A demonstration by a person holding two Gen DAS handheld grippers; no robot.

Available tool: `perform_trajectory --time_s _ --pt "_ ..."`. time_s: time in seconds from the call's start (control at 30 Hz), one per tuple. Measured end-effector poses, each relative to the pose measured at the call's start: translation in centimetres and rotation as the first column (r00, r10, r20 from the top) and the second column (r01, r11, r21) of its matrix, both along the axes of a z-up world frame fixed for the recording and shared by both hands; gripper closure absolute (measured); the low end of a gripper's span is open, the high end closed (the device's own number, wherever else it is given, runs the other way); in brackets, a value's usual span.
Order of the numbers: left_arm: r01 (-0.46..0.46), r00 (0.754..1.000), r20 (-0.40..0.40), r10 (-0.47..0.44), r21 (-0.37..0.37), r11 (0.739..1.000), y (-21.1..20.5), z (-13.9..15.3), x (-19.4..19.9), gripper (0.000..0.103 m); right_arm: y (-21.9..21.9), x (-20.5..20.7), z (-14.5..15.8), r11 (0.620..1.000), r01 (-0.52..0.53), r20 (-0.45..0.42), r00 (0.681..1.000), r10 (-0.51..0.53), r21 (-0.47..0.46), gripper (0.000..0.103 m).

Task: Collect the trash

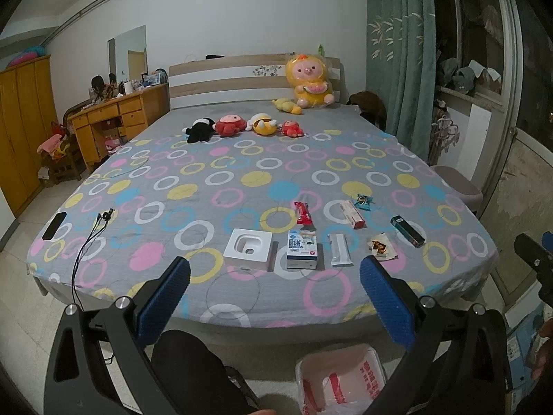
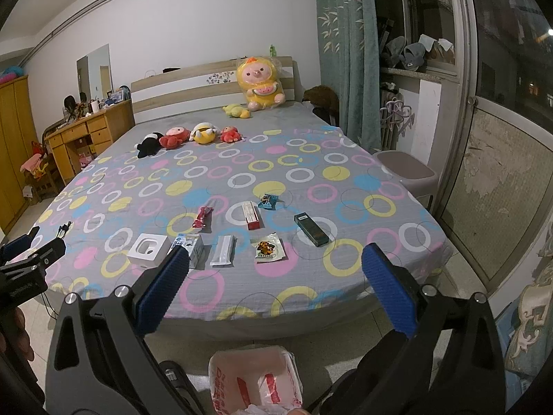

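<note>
On the near part of the bed [image 1: 242, 180], the trash lies spread out in two loose rows: a white open box [image 1: 248, 248], a blue-and-white carton [image 1: 302, 248], a white sachet [image 1: 339, 249] and a snack packet [image 1: 381, 246] in the near row, with a red wrapper [image 1: 303, 213], a red-and-white box [image 1: 352, 213], a blue wrapper [image 1: 363, 202] and a dark box [image 1: 407, 231] farther off. Both claws hang released and empty over the foot of the bed, the left claw [image 1: 274, 297] before the carton, the right claw [image 2: 274, 297] nearer the snack packet [image 2: 270, 248]. A good first pick is probably a near-row item, pinched across its narrow sides and lifted clear before swinging down. Flat wrappers may need a low, shallow approach. Below on the floor, the bag-lined bin [image 1: 340, 377] stands open, seemingly holding only its crumpled liner.
</note>
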State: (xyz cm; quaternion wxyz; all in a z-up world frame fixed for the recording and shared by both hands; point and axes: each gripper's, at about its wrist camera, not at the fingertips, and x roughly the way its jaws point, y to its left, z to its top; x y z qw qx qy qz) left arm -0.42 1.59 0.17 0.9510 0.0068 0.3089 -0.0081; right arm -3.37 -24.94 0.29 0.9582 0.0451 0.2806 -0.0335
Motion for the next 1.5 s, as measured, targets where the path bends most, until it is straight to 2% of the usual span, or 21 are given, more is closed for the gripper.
perform_trajectory --time_s 0.23,0.73,1.23,1.4,1.5 --pt "0.024 0.999 0.021 -0.024 -0.014 1.0 -0.6 0.1 -0.2 0.007 -0.1 -0.1 -0.1 1.0 -0.002 -0.003 1.0 0.002 0.001 0.005" --pt "0.029 0.999 -0.013 -0.03 -0.085 0.996 -0.3 -0.6 0.1 0.007 -0.2 -0.3 -0.2 1.0 -0.001 -0.005 1.0 0.001 -0.004 0.005" --pt "0.035 0.999 -0.012 -0.036 -0.062 0.997 -0.4 -0.6 0.3 0.007 -0.2 -0.3 -0.3 1.0 -0.001 -0.007 1.0 0.001 -0.008 0.005" --pt "0.025 0.999 0.025 -0.026 0.038 0.999 -0.8 -0.9 0.3 0.007 -0.8 -0.2 -0.5 1.0 0.003 -0.012 1.0 -0.003 -0.015 0.005" --pt "0.026 1.0 -0.001 -0.026 0.024 0.999 -0.1 -1.2 0.8 0.007 -1.4 0.1 -0.3 1.0 0.009 -0.004 1.0 -0.009 -0.022 0.005"
